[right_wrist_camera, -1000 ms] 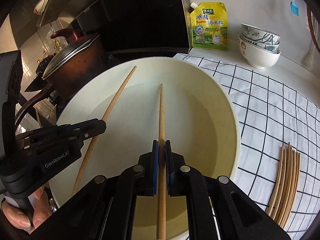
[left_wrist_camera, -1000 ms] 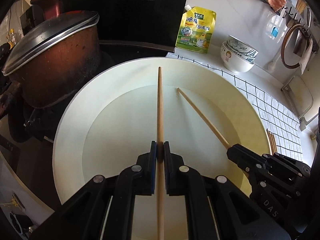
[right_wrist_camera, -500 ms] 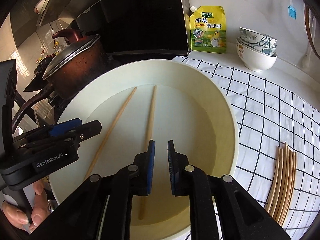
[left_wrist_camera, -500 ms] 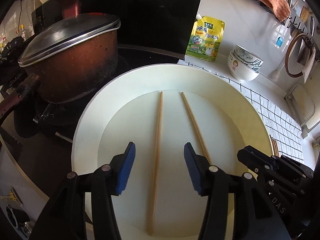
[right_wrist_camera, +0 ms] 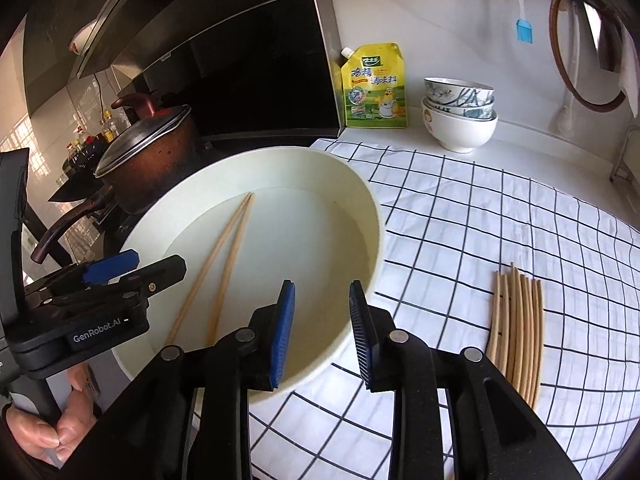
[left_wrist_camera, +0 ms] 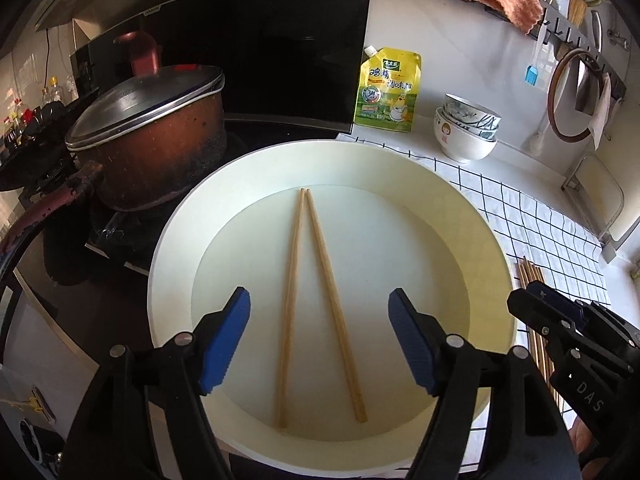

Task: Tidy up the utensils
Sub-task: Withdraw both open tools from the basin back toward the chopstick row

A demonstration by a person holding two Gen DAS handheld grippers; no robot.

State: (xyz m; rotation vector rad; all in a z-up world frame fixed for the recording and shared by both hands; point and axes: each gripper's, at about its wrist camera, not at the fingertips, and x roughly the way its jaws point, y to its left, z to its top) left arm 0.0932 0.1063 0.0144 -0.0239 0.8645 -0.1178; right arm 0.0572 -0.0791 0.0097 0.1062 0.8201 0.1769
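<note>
Two wooden chopsticks (left_wrist_camera: 316, 300) lie loose in a large cream basin (left_wrist_camera: 496, 248), tips together at the far end, spread toward me. They also show in the right wrist view (right_wrist_camera: 218, 264) inside the basin (right_wrist_camera: 372, 208). My left gripper (left_wrist_camera: 318, 338) is open and empty, raised above the near ends. My right gripper (right_wrist_camera: 322, 330) is open and empty over the basin's near right rim. A bundle of several chopsticks (right_wrist_camera: 518, 328) lies on the checked cloth (right_wrist_camera: 460, 216) to the right.
A lidded brown pot (left_wrist_camera: 148, 140) with a long handle stands left of the basin on the stove. A yellow seasoning pouch (left_wrist_camera: 386, 88) and stacked bowls (left_wrist_camera: 466, 126) stand at the back wall. Utensils hang on a wall rack (left_wrist_camera: 576, 36).
Both grippers opened and released their chopsticks into the basin, then drew back and up. The right gripper moved right toward the basin's rim.
</note>
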